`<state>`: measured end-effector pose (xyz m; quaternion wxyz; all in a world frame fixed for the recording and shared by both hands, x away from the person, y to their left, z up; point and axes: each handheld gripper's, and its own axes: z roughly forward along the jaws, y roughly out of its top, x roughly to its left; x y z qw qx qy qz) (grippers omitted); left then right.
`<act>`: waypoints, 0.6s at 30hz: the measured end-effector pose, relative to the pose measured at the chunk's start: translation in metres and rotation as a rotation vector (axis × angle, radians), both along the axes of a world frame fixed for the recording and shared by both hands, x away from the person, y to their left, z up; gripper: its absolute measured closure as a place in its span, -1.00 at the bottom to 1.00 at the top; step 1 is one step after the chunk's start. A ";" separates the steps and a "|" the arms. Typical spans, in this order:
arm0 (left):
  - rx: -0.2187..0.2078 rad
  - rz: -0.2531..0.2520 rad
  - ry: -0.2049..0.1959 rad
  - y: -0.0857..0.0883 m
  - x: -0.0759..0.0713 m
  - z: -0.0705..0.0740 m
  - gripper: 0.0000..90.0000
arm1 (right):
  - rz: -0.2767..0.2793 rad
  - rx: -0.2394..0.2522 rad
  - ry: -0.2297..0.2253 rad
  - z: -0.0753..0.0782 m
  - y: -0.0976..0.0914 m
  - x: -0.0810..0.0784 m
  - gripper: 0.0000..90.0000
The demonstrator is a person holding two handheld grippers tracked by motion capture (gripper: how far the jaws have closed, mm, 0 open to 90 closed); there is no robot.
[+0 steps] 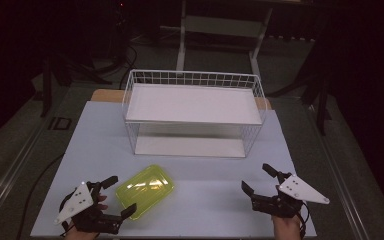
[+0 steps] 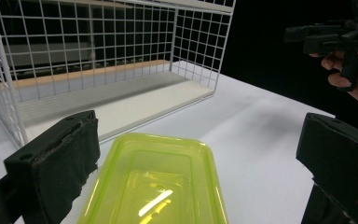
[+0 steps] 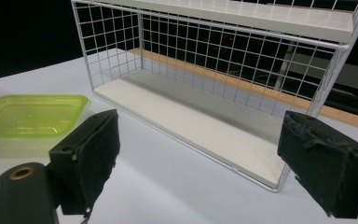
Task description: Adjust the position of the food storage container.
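With both grippers spread wide, the left gripper (image 1: 118, 196) should straddle the yellow-green box (image 1: 145, 190) lying just before the wire shelf (image 1: 195, 80), pads square on its sides, while the right gripper (image 1: 258, 178) waits apart

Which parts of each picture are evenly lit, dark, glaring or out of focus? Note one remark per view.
High view: the white table is evenly lit, the surroundings nearly black, and a glare patch sits on the green container's lid. Left gripper view: a bright reflected streak on the lid; the near jaws look soft. Right gripper view: the wire shelf rack is sharp, the background black.
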<state>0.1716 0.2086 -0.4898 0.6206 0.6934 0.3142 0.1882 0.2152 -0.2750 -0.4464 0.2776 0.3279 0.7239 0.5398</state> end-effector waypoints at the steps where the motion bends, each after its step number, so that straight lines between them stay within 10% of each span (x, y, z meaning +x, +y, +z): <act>1: 0.003 -0.004 0.004 0.000 0.000 0.001 -1.00 | 0.001 0.002 -0.001 0.001 0.000 0.000 -0.71; 18: 0.080 -0.021 0.086 0.020 -0.005 0.029 -1.00 | 0.012 0.019 -0.036 0.011 0.008 -0.006 -0.71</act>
